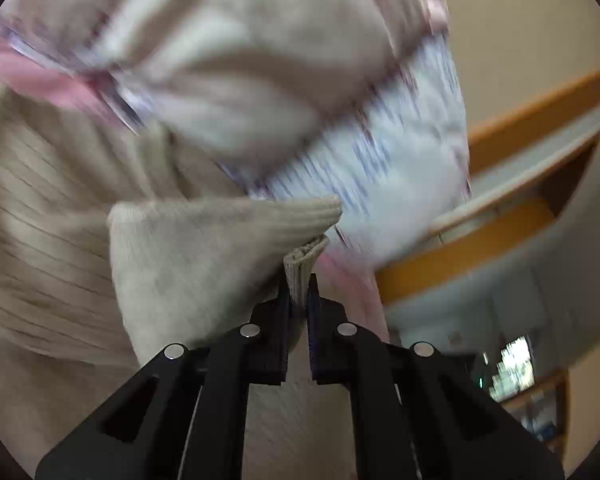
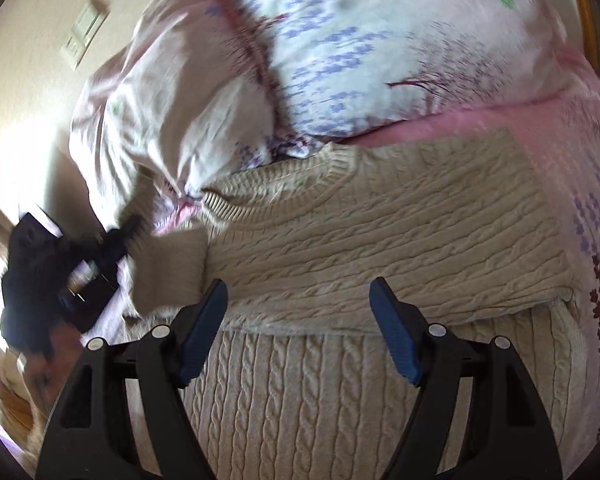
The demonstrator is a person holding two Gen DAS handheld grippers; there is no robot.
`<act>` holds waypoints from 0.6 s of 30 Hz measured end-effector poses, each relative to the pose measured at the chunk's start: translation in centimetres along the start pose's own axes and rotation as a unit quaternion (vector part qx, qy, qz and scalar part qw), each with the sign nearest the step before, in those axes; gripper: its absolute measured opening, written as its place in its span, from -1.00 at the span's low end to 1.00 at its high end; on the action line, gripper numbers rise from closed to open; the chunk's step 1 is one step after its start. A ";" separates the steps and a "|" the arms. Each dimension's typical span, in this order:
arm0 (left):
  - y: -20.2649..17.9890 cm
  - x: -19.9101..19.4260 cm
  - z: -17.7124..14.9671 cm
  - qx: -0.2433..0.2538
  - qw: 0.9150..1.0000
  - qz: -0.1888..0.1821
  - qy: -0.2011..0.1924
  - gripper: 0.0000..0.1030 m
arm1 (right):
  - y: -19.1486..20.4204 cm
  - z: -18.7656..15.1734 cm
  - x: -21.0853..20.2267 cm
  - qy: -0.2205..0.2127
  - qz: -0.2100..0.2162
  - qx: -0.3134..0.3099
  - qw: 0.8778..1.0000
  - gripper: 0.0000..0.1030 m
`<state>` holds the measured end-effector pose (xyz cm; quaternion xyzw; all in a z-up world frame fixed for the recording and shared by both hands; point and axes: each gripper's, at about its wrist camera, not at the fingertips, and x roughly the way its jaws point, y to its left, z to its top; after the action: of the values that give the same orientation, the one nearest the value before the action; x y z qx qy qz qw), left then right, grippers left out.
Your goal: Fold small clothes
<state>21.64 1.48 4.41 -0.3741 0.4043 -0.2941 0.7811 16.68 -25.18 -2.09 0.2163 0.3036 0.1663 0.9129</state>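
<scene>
The bed, pink sheet and floral pillow, carries a cream cable-knit sweater spread across it, its body already folded over. Left claw is clamped tight on the ribbed sleeve cuff, the sleeve lifted off the bed at the sweater's left side. Right claw hangs wide open above the knit, nothing between its blue pads.

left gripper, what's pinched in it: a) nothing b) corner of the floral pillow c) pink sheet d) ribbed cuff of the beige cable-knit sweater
d: the left gripper has its black fingers closed on the ribbed cuff of the beige cable-knit sweater.
</scene>
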 end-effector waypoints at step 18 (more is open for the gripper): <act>6.2 -11.1 1.8 0.111 0.949 0.292 -0.046 0.11 | -3.2 1.9 2.9 0.078 0.022 0.050 0.995 -0.15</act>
<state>18.62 13.94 4.63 -0.1635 0.4238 -0.0786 0.8874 20.63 -27.15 -3.75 0.2548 0.3769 0.1874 0.8706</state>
